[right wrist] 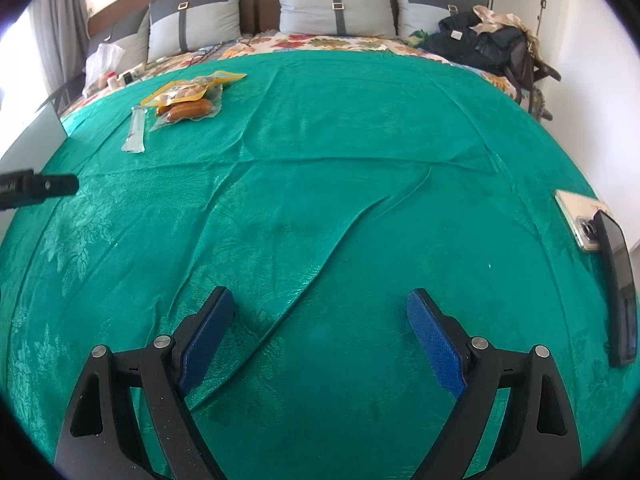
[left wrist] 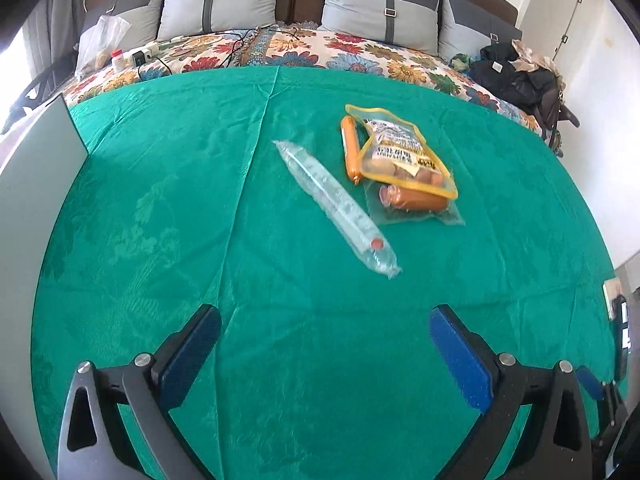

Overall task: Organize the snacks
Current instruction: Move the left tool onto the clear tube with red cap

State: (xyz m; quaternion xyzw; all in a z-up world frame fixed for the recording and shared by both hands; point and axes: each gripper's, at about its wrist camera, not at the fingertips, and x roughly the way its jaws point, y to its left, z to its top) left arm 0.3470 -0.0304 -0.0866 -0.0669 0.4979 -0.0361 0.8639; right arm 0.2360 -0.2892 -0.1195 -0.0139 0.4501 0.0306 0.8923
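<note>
Left gripper (left wrist: 325,330) hovering with jaws spread over green cloth (left wrist: 160,220); clear tube packet (left wrist: 336,204) lying at twelve o'clock; yellow-edged pouch (left wrist: 404,152) and sausage pack (left wrist: 416,204) resting at one o'clock, overlapping.

Bed (left wrist: 160,208): covered by a green cloth.
Middle, toward headboard: clear tube packet (left wrist: 336,204), orange sausage stick (left wrist: 350,148), yellow-edged pouch (left wrist: 404,148), sausage pack (left wrist: 416,204).
Right edge: two phones (right wrist: 580,220).

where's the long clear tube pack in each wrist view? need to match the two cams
Left wrist: long clear tube pack sits center, running diagonally, just left of the yellow-edged snack pouch.
Right wrist: same pack is far upper left, small, below-left of the pouch.
Shared landmark: the pouch; also the grey pillows.
</note>
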